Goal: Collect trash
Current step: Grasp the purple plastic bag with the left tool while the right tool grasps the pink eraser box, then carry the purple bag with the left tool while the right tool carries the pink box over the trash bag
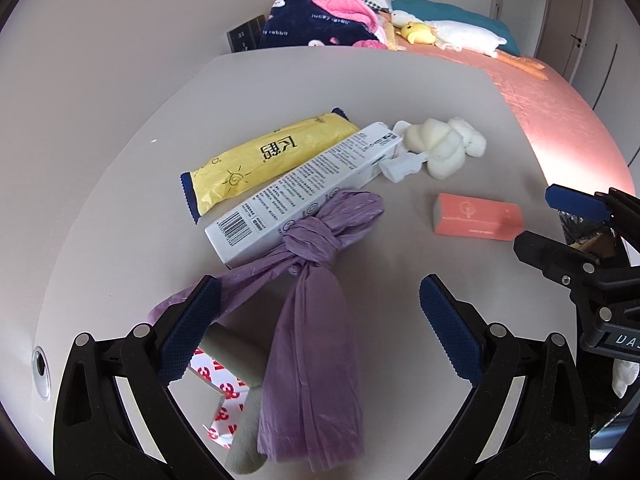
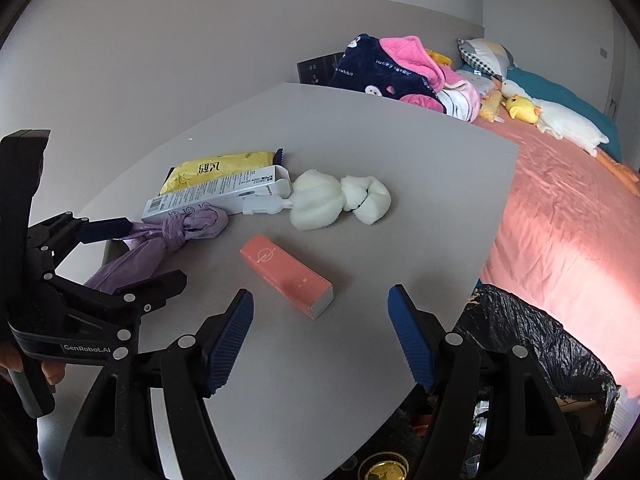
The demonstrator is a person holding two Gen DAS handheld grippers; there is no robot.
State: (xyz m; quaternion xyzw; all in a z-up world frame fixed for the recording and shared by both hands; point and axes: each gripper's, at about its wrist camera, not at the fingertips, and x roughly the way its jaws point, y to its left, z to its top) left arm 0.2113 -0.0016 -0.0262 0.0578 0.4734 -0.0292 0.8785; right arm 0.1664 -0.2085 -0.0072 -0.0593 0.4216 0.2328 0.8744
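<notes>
On the grey table [image 1: 360,80] lie a knotted purple plastic bag [image 1: 312,320], a long white box [image 1: 300,192], a yellow snack packet [image 1: 264,160], white foam pieces [image 1: 440,144] and a pink box [image 1: 476,216]. My left gripper [image 1: 320,328] is open, its jaws either side of the purple bag, which hangs over the table's near edge. My right gripper [image 2: 320,340] is open and empty just short of the pink box [image 2: 286,274]. The purple bag [image 2: 176,232], white box [image 2: 216,196], yellow packet [image 2: 216,170] and foam [image 2: 336,198] also show in the right wrist view.
A bin lined with a black bag [image 2: 540,360] stands at the table's right front corner. A bed with a pink sheet [image 2: 560,220], clothes and plush toys lies beyond. A red-and-white patterned item [image 1: 220,396] lies below the table edge.
</notes>
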